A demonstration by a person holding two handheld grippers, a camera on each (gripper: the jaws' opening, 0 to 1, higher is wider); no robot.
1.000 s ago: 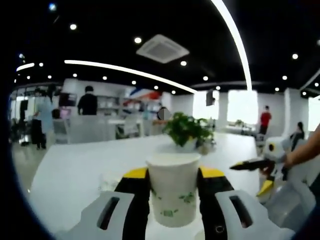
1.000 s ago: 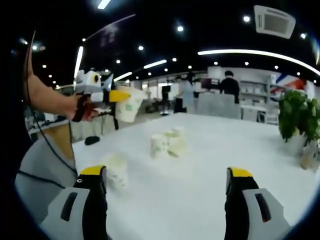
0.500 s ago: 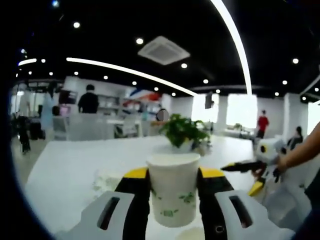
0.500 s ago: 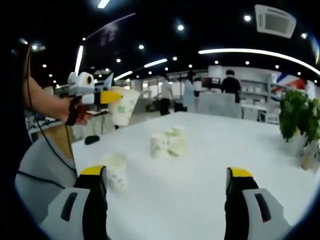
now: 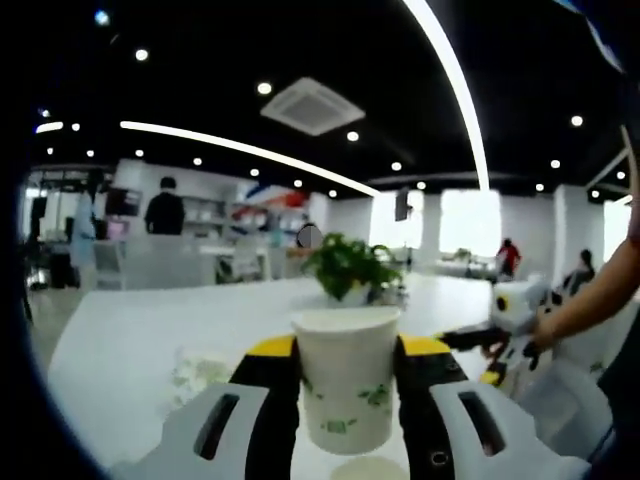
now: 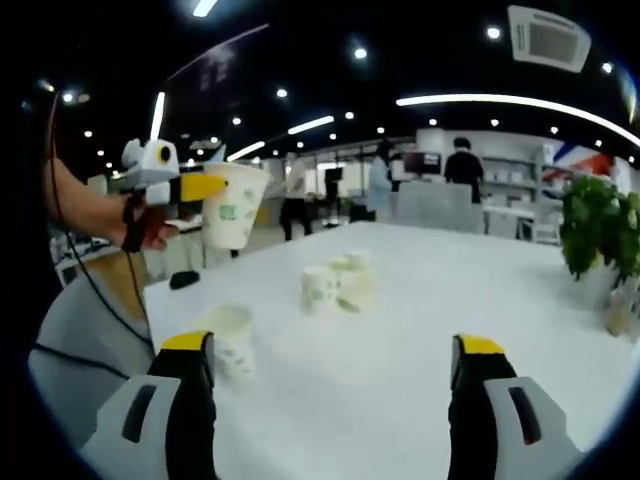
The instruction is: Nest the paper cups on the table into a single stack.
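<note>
— White table (image 6: 420, 330) underneath; where are the claws?
— Left gripper (image 5: 347, 345) pinches a paper cup (image 5: 345, 375). Right gripper (image 6: 335, 360) spread, loose cups (image 6: 330, 285) ahead, another cup (image 6: 230, 338) beside its left jaw.

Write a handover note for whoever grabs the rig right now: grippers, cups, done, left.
Left gripper: shut on a paper cup, held upright in the air above the white table.
Right gripper: open, holding nothing, low over the table.
Cups: a lone cup stands near the right gripper's left jaw; a cluster of cups sits farther in, mid-table.
Done: one cup picked up; no stack visible yet.
Left: nest the held cup into one on the table, likely the lone cup, then add the rest.
</note>
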